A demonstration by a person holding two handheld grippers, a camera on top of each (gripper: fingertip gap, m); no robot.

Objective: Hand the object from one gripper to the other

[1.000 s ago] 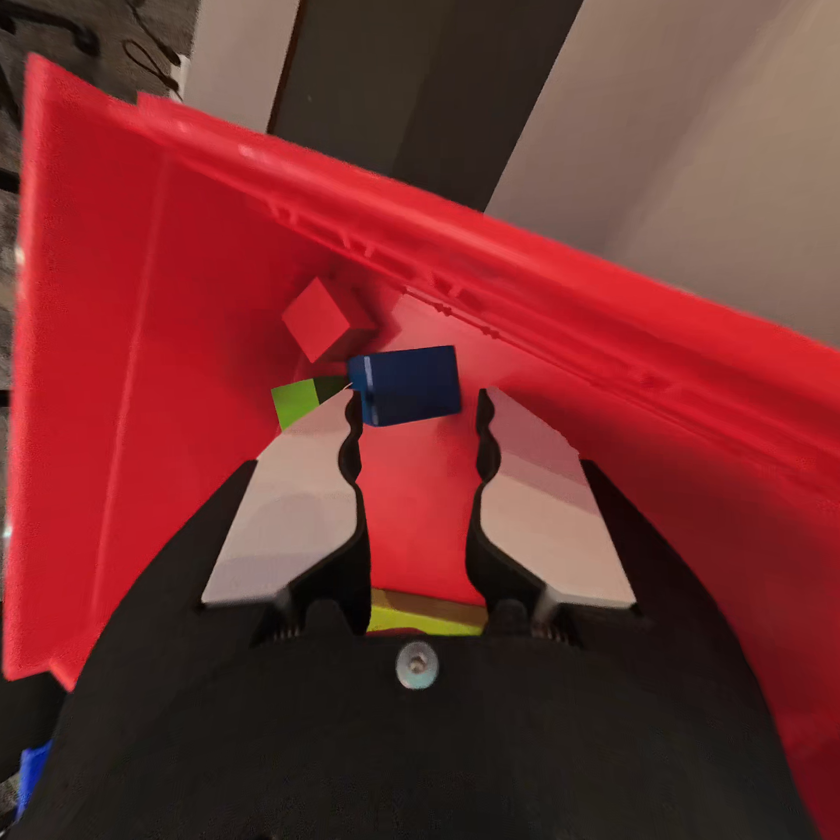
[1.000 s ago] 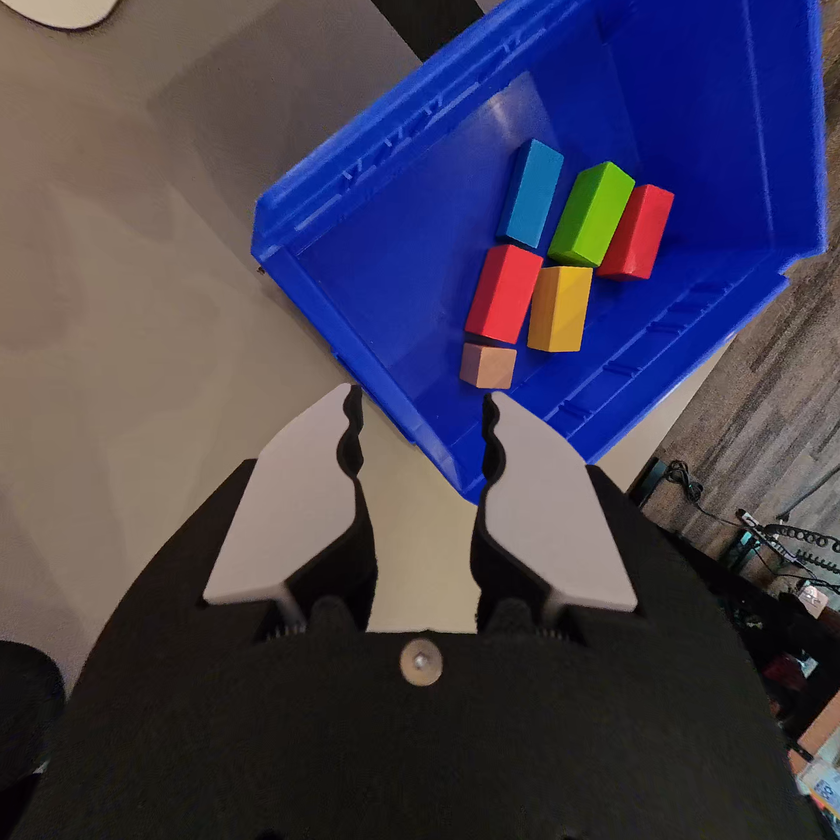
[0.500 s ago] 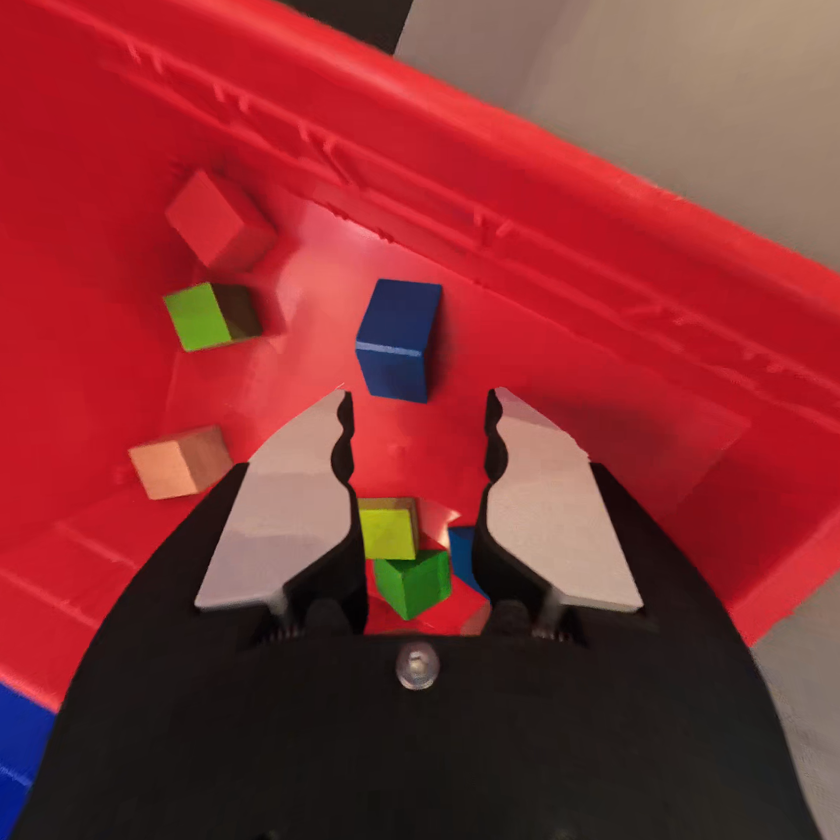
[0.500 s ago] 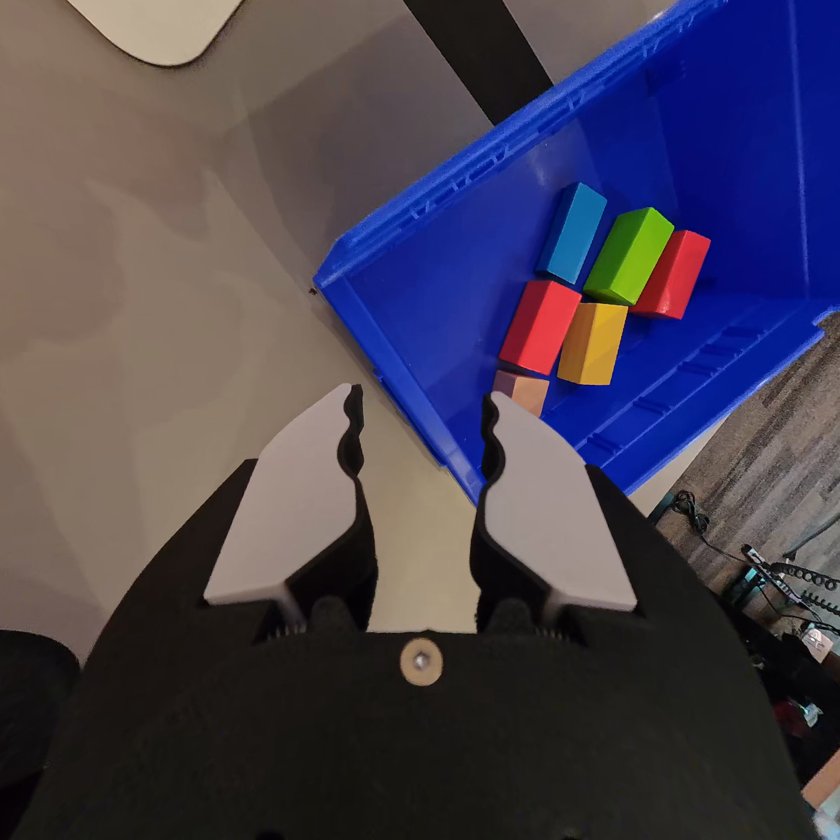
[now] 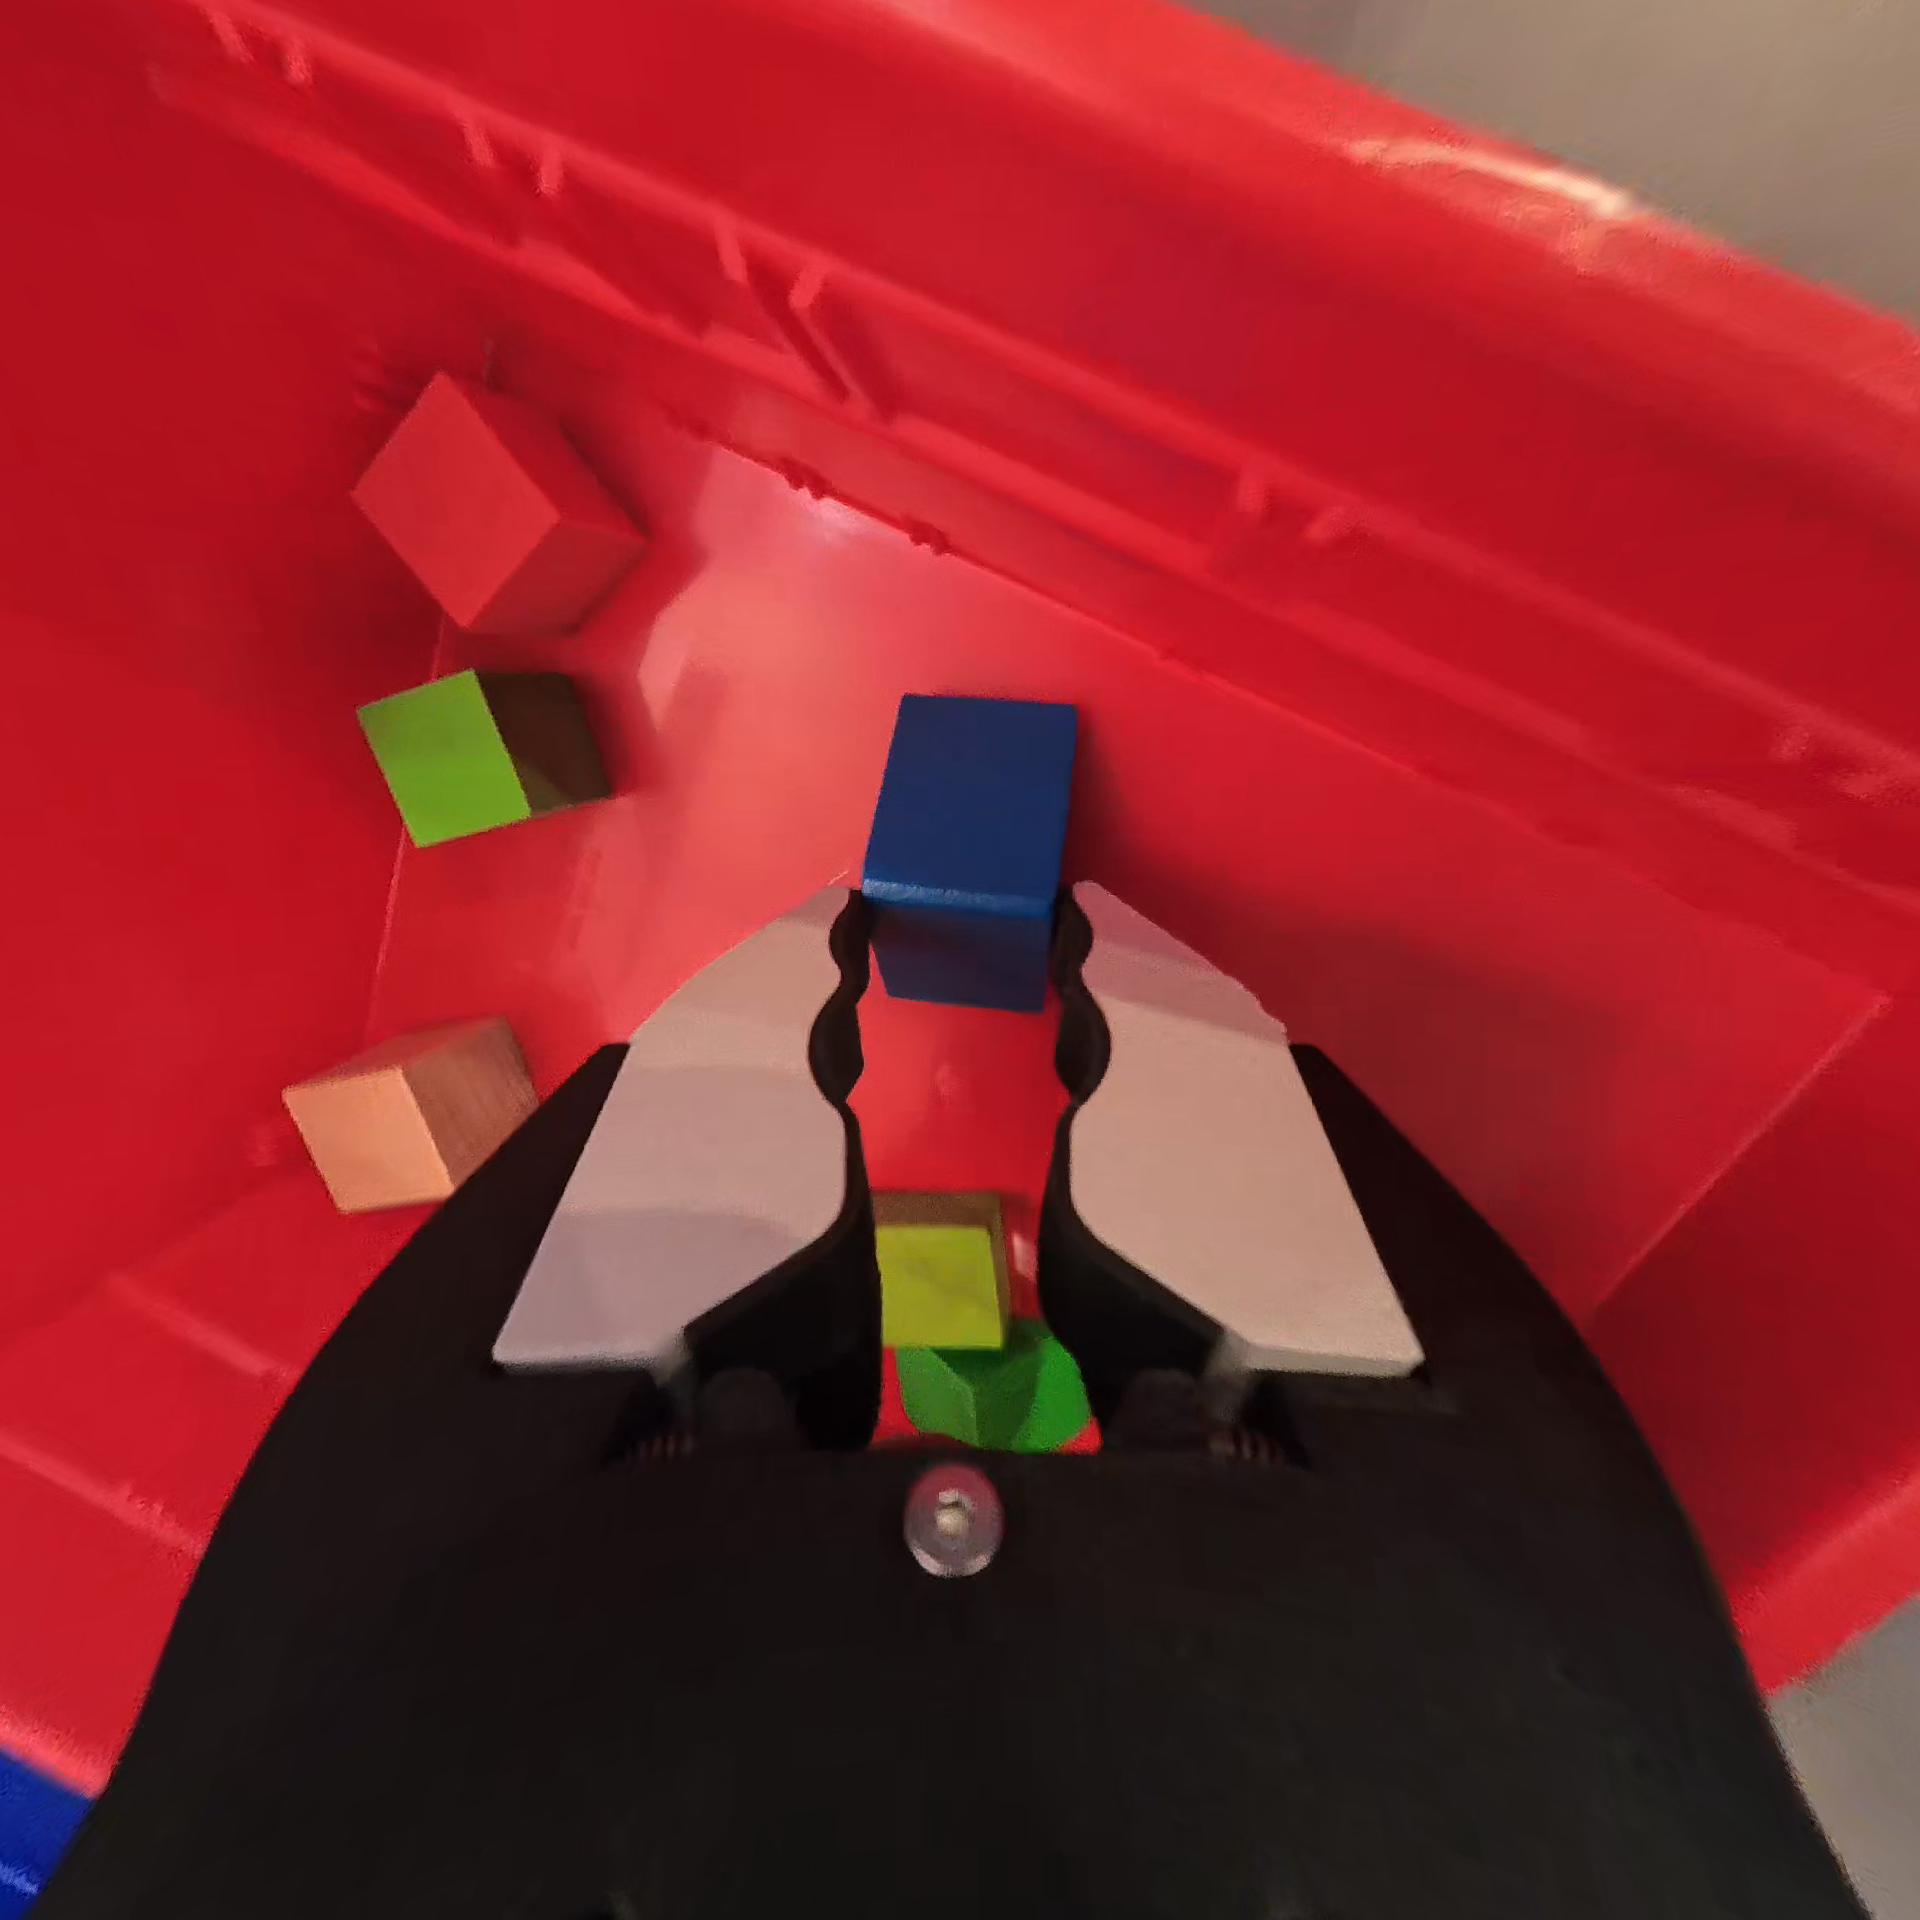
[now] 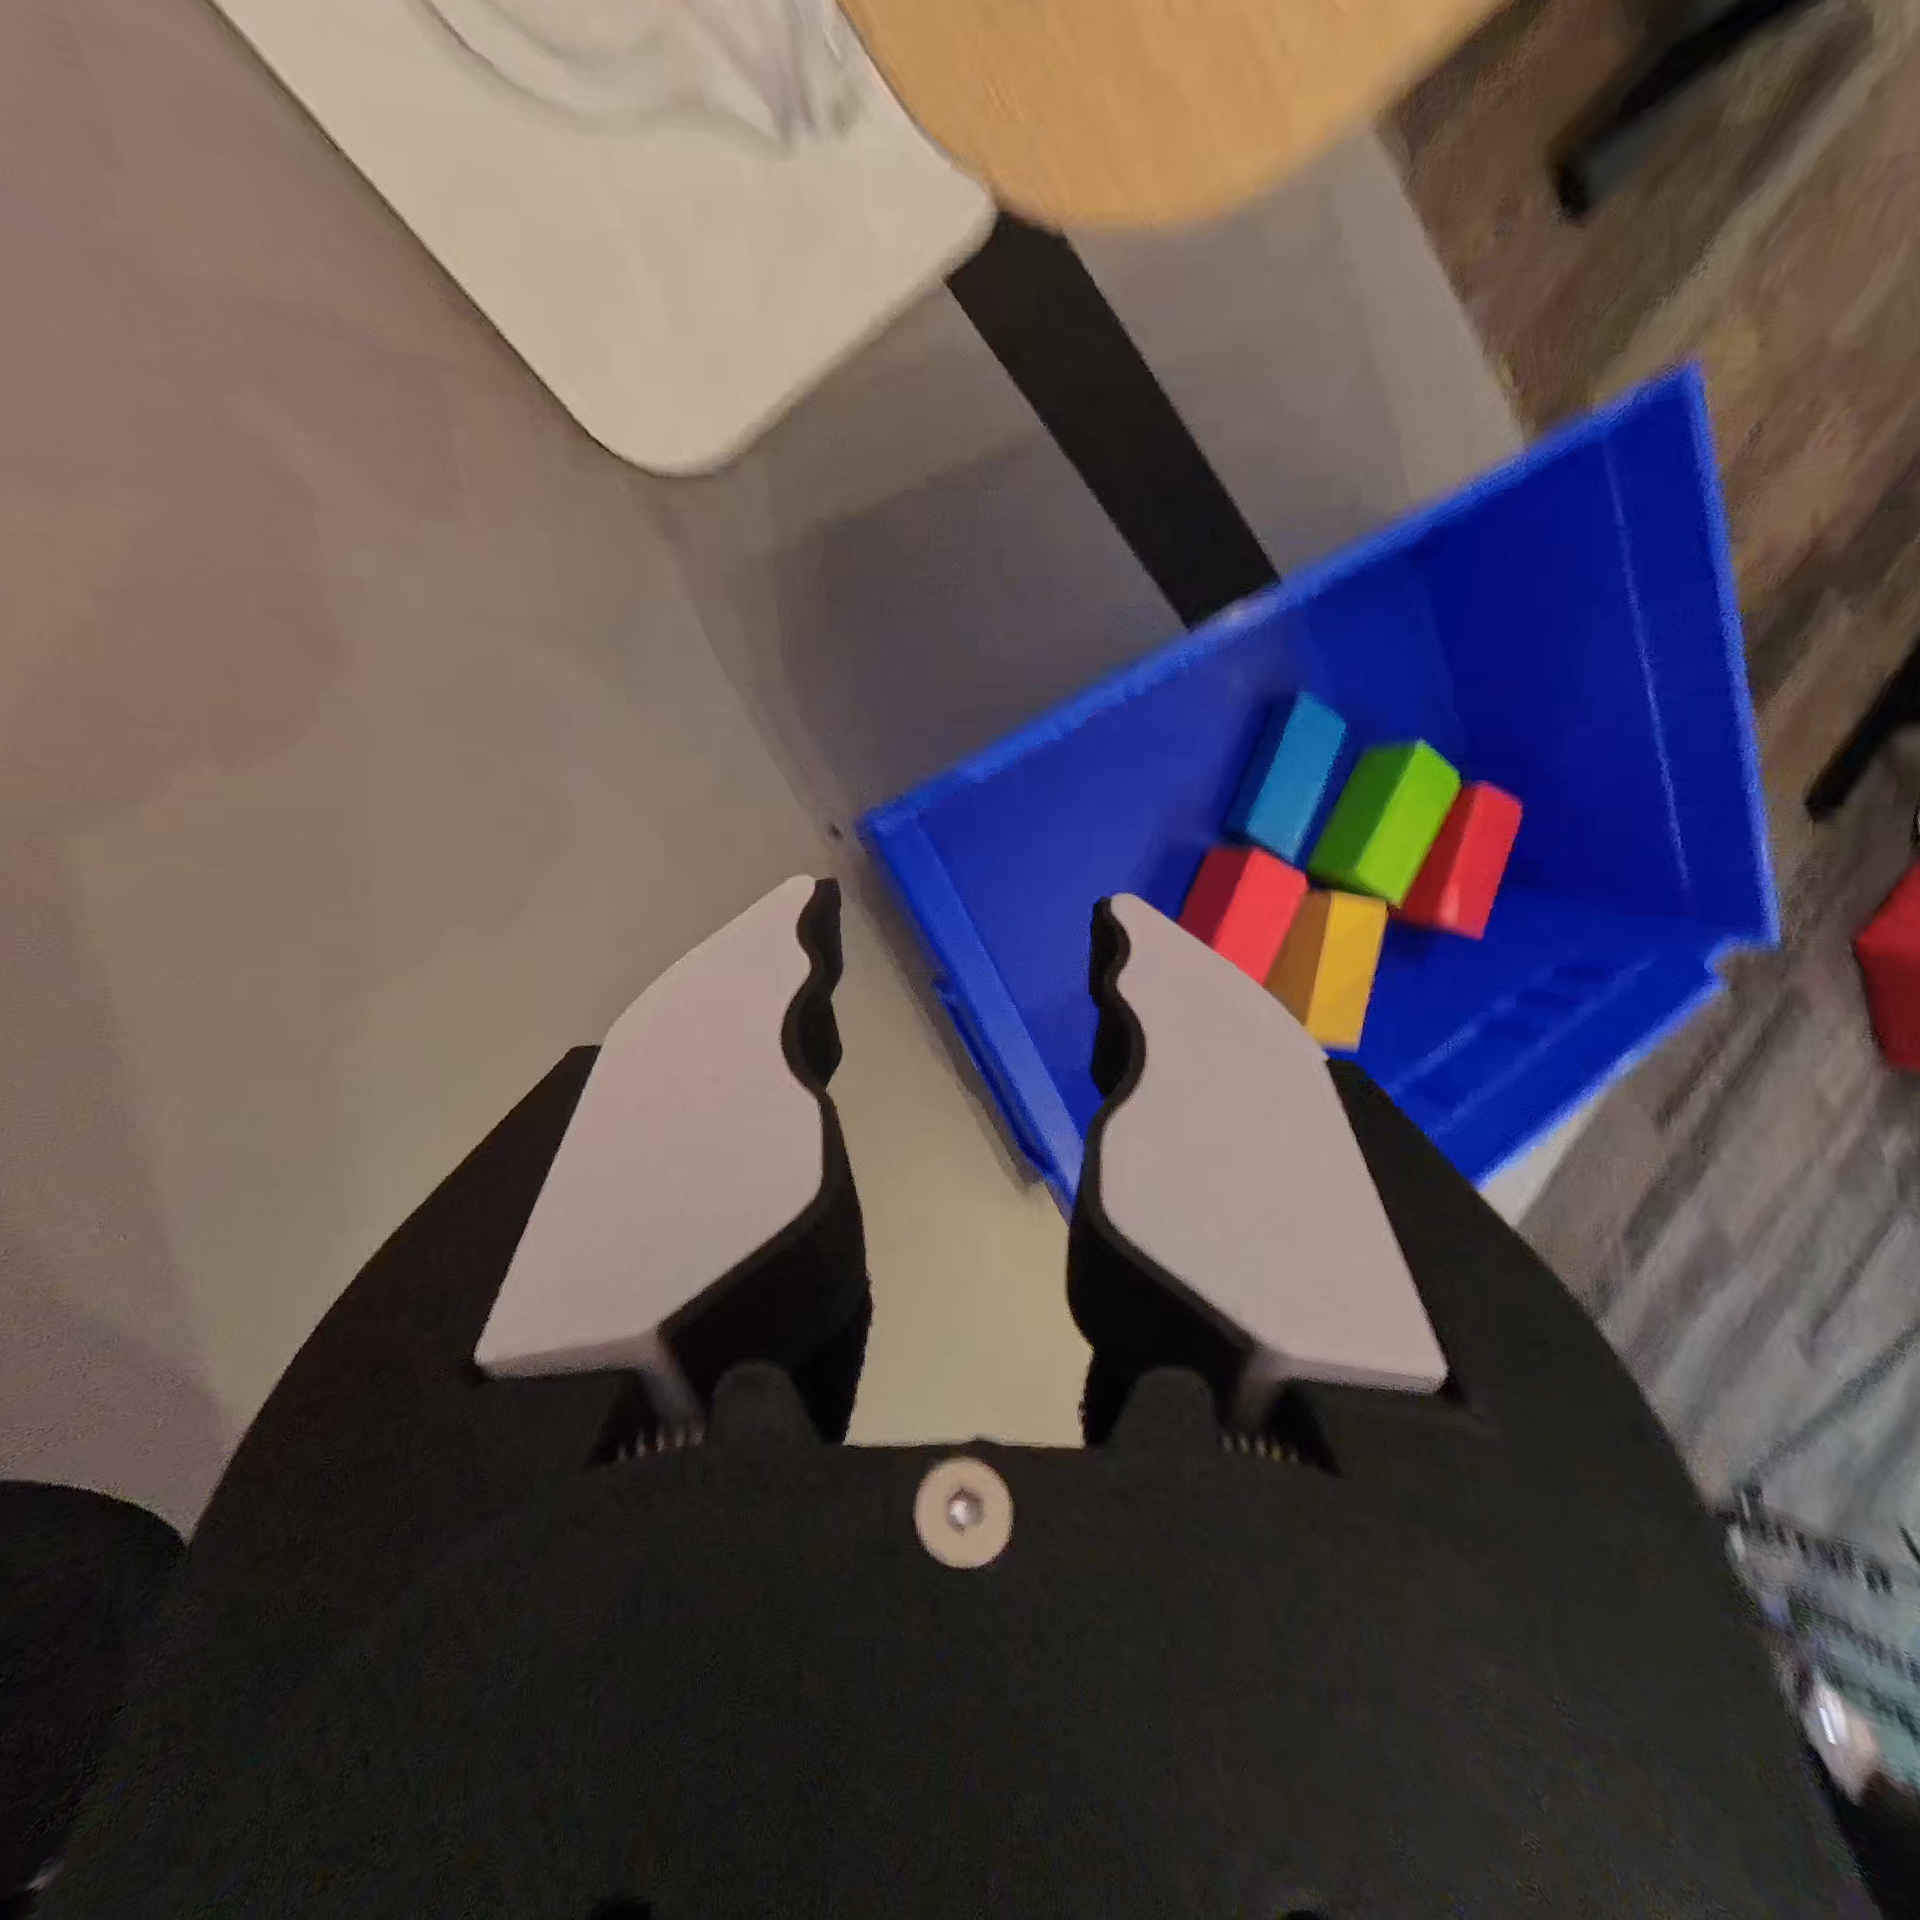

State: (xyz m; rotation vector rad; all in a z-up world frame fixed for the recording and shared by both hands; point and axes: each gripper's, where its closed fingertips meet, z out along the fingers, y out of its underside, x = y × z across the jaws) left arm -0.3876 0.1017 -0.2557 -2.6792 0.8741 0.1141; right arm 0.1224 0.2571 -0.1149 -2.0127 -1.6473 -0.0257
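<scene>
The dark blue block (image 5: 966, 831) is found inside the red bin (image 5: 1351, 436), directly ahead of the left gripper (image 5: 961, 914), with its near end set between the two fingertips and its long axis running away from the camera, roughly in line with the fingers. The dark pads (image 5: 850, 935) are seen closed in against both side faces of that near end, so the block is judged to be gripped, though only by the tips; most of its length is left projecting forward, free for a second grasp. The coming move is judged to turn on exactly this: the exposed far end is what would be offered to the other tool. The right gripper (image 6: 961, 914) is shown with its jaws apart and nothing between them, held above the grey tabletop (image 6: 312, 727) at the near corner of the blue bin (image 6: 1662, 644). The left gripper is therefore the nearer one by far. Only the left wrist view shows the block and its neighbours: a red block (image 5: 488, 509), a green one (image 5: 457, 753), a tan one (image 5: 390, 1117), and a yellow-green block (image 5: 940, 1283) lying below the fingers. Only the right wrist view shows the blue bin and the coloured blocks (image 6: 1351, 862) lying in it. Neither gripper appears in the other's view, so their separation cannot be told.
</scene>
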